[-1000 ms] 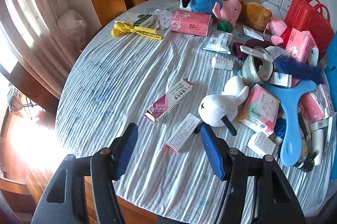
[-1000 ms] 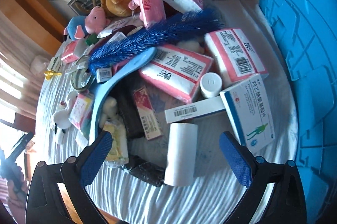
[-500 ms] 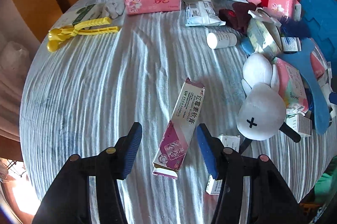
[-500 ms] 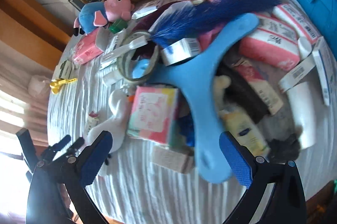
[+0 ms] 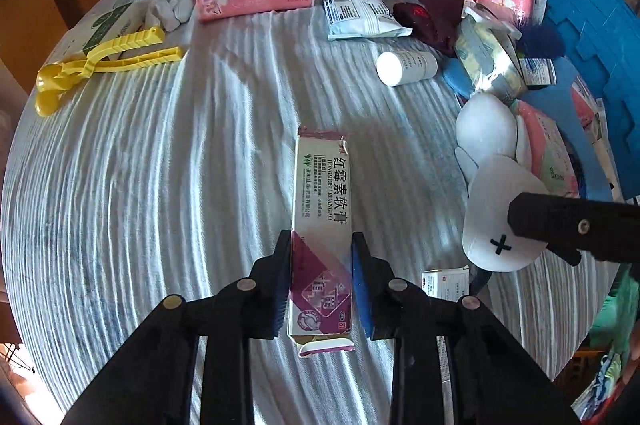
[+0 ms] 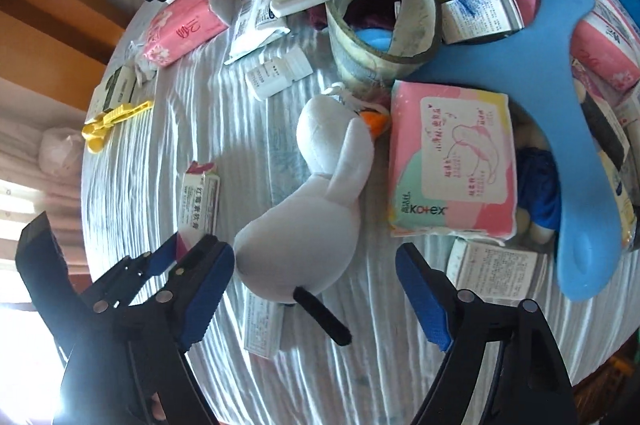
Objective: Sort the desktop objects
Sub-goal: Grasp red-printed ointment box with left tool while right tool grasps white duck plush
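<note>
I'm at the pick-up step of sorting this cluttered table (image 5: 132,165): both of my tools are coming in on their first items at once. My left gripper (image 5: 321,279) has just been closing, and its blue pads now sit against the two long sides of the purple-and-white ointment box (image 5: 322,221), which lies flat on the striped cloth in the open middle of the table; I judge it clamped, though the box has not left the cloth yet. My right gripper (image 6: 316,289) has also been closing but is still wide, its pads either side of the white rabbit toy's (image 6: 316,209) head without pressing it. Next I should lift the box straight up, and on the right finish the squeeze on the soft head, staying off the small carton (image 6: 262,323) under it.
</note>
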`<state>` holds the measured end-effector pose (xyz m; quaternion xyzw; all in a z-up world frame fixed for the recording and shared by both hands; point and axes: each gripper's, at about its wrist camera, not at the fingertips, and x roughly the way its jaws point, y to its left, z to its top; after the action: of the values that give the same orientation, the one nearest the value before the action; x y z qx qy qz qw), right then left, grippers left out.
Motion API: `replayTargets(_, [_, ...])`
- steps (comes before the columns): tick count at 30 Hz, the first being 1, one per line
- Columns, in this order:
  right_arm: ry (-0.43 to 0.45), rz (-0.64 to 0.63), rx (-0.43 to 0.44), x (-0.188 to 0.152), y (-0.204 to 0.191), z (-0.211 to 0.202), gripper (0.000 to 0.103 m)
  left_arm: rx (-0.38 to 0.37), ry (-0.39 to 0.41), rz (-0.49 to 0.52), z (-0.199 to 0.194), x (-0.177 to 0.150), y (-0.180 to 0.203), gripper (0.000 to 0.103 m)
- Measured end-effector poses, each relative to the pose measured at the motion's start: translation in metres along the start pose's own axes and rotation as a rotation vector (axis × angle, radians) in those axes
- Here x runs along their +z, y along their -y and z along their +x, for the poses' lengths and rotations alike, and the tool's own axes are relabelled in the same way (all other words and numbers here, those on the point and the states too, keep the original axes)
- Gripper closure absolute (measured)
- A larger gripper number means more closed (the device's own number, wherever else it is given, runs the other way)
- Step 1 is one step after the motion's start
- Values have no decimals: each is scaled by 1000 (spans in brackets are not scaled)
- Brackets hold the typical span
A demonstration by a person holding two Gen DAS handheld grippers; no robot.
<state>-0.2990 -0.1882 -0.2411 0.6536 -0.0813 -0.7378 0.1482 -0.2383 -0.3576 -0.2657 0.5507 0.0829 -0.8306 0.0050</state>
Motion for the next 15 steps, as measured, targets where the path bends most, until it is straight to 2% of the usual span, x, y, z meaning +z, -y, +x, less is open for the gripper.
replayTargets(5, [-18,10,-10,-1,-8,18,18,-15,47,-3,-20,2,-5,76])
replayTargets(6, [-6,4,-25,-1,-10,19,24,-14,53,-3,-22,3,-6,76])
replayTargets(7, [-3,1,-35,-2,-12,21,40,-13,57,-4,-25,3,-7,76])
replayTargets(11, [34,-46,-31,-9,-22,7,41,-18,83,-16,-38,2,-9,76])
replayTargets(15, [128,-99,-7,-15,-31,-34,42,-24,138,-27,-64,4,-2,76])
